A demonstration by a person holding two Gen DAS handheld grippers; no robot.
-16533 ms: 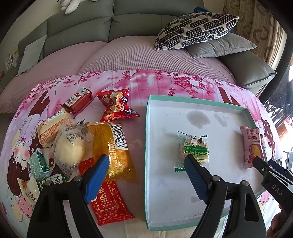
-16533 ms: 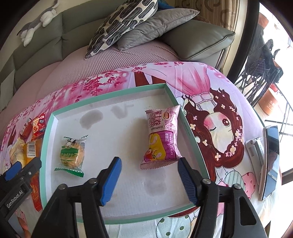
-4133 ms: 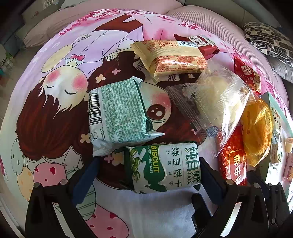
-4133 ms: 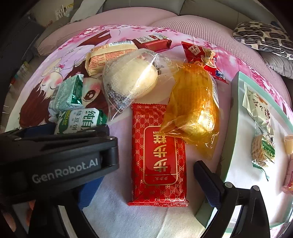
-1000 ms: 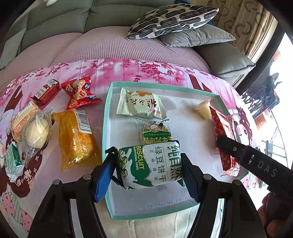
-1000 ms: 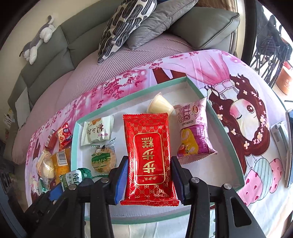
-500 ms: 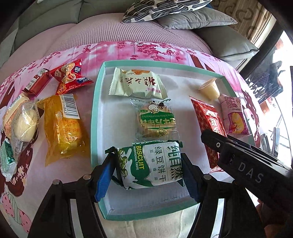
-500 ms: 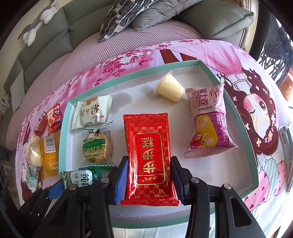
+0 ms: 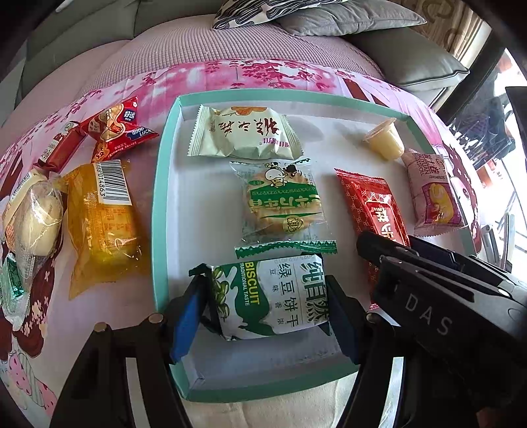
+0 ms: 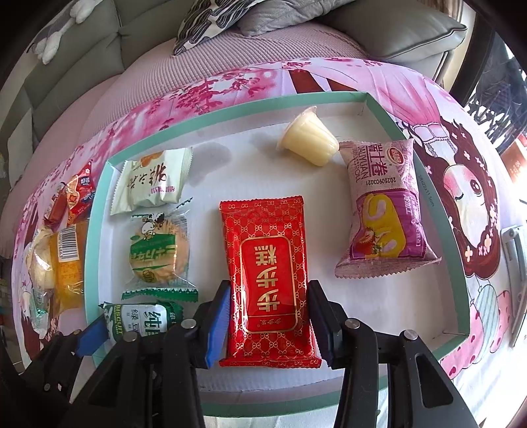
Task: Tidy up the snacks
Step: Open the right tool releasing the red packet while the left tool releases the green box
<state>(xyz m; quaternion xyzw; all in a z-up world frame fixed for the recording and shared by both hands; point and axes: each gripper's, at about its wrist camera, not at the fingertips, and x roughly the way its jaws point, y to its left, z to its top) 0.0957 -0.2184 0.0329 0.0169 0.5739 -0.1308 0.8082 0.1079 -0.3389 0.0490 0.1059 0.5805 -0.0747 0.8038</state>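
Observation:
My left gripper [image 9: 265,311] is shut on a green and white biscuit pack [image 9: 270,296], low over the near left of the teal-rimmed white tray [image 9: 161,210]. My right gripper [image 10: 268,316] is shut on a red cake packet [image 10: 266,273], low over the tray [image 10: 388,118] middle. In the tray lie a cream pastry pack [image 9: 245,133], a round cracker pack [image 9: 281,205], a jelly cup [image 10: 309,136] and a purple roll pack [image 10: 387,210]. The biscuit pack also shows in the right wrist view [image 10: 141,321].
Left of the tray on the pink cloth lie an orange cake bag [image 9: 98,217], a clear-wrapped bun [image 9: 33,217], red snack packs [image 9: 115,128] and a green pack [image 9: 11,289]. A sofa with cushions [image 9: 296,13] is behind. A phone stand [image 10: 513,263] sits at right.
Both grippers have moved lower and closer over the tray, each still holding its pack. The snacks in the tray have not moved.

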